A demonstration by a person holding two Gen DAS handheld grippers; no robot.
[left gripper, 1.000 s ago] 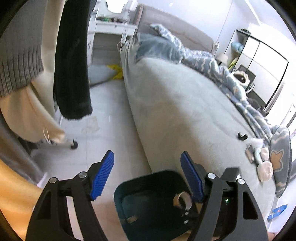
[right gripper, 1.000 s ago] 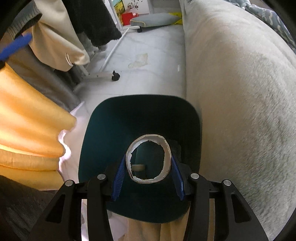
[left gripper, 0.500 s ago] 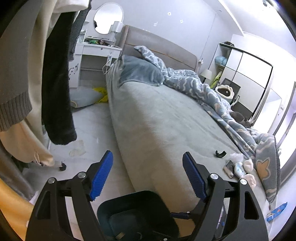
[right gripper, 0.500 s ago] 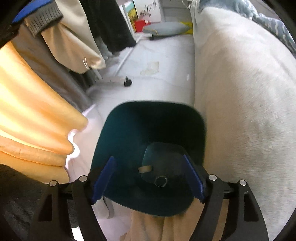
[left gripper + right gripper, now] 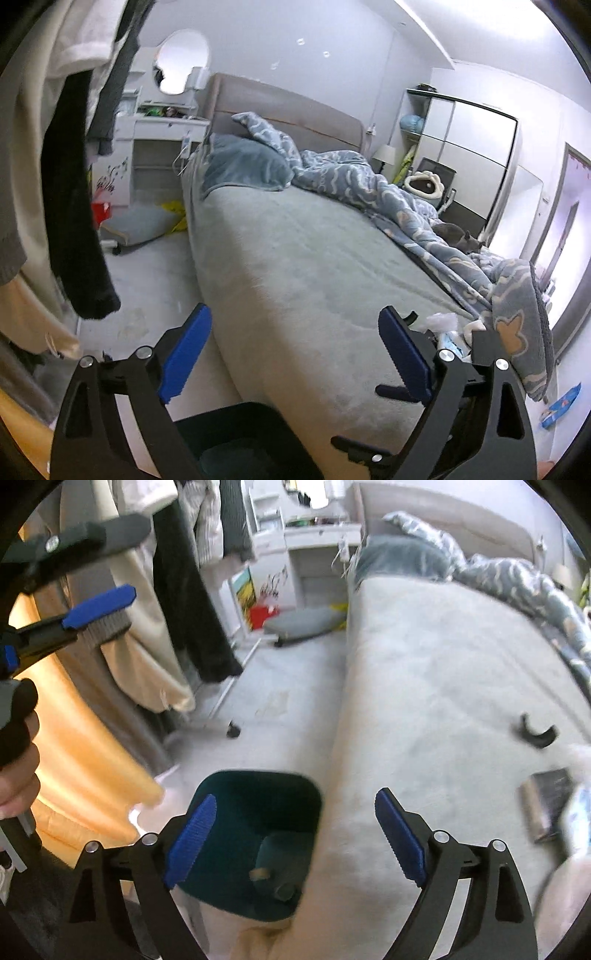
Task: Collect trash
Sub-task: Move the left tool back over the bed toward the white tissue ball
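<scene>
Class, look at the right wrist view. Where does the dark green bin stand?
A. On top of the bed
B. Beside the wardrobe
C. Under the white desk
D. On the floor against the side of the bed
D. The bin sits down on the floor, its edge right against the side of the grey bed, below and between the fingers of the right tool, which holds nothing.

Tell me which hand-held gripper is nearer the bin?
Right. The right hand-held gripper hangs just above the bin, jaws opening and empty. The left hand-held gripper sits higher, aimed over the bed, with the bin at its view's bottom edge.
</scene>
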